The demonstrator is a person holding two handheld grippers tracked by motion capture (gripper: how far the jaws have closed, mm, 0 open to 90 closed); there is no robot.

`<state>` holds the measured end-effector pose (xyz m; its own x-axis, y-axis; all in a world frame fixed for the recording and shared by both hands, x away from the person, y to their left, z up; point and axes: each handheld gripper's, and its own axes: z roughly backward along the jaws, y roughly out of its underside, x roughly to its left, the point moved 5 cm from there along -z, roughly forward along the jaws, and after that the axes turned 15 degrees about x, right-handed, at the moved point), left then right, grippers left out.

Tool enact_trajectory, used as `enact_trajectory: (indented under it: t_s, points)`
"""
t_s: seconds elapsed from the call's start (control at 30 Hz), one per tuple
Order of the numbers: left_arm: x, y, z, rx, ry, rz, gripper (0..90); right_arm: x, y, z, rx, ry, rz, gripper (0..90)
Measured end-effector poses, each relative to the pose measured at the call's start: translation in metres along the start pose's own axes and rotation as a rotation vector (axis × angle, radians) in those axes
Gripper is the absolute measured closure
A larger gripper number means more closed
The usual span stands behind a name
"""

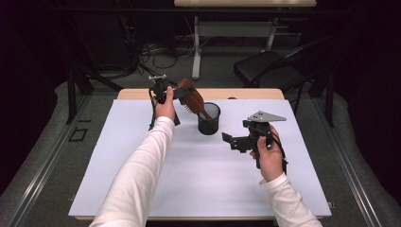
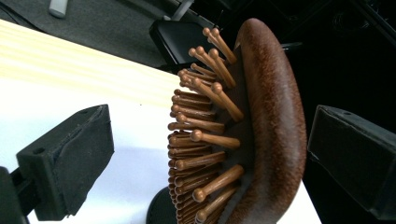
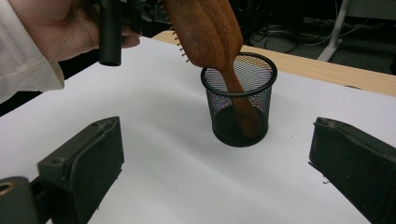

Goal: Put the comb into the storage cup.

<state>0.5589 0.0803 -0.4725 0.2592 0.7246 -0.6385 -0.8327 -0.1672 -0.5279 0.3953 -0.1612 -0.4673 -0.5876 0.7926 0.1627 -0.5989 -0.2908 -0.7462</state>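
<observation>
A brown wooden hairbrush [image 1: 191,99] leans with its handle inside a black mesh cup [image 1: 208,119] at the back middle of the white table cover [image 1: 203,184]. My left gripper [image 1: 178,92] is held up around the brush head. In the left gripper view the jaws of this gripper [image 2: 210,154] stand open. The bristled head [image 2: 243,135] sits between them, and the left pad is well clear of the bristles. My right gripper [image 1: 231,141] hovers open and empty to the right of the cup and faces the cup [image 3: 239,100].
A strip of bare wooden tabletop [image 1: 250,93] runs behind the white cover. Beyond it stand a black chair [image 1: 267,66], a desk frame and floor cables. The white cover stretches wide in front of the cup.
</observation>
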Motion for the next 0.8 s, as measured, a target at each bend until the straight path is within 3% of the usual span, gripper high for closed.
enact_trajectory:
  t_s: [0.57,0.8]
  points:
    - [-0.001,-0.005,0.012,-0.026,0.006,0.0,0.4,0.0,0.0,0.0,-0.001,-0.001,0.001,2.8]
    - [0.0,-0.007,0.018,-0.033,-0.008,-0.025,0.4,0.0,0.001,0.0,-0.001,-0.003,0.004,2.8]
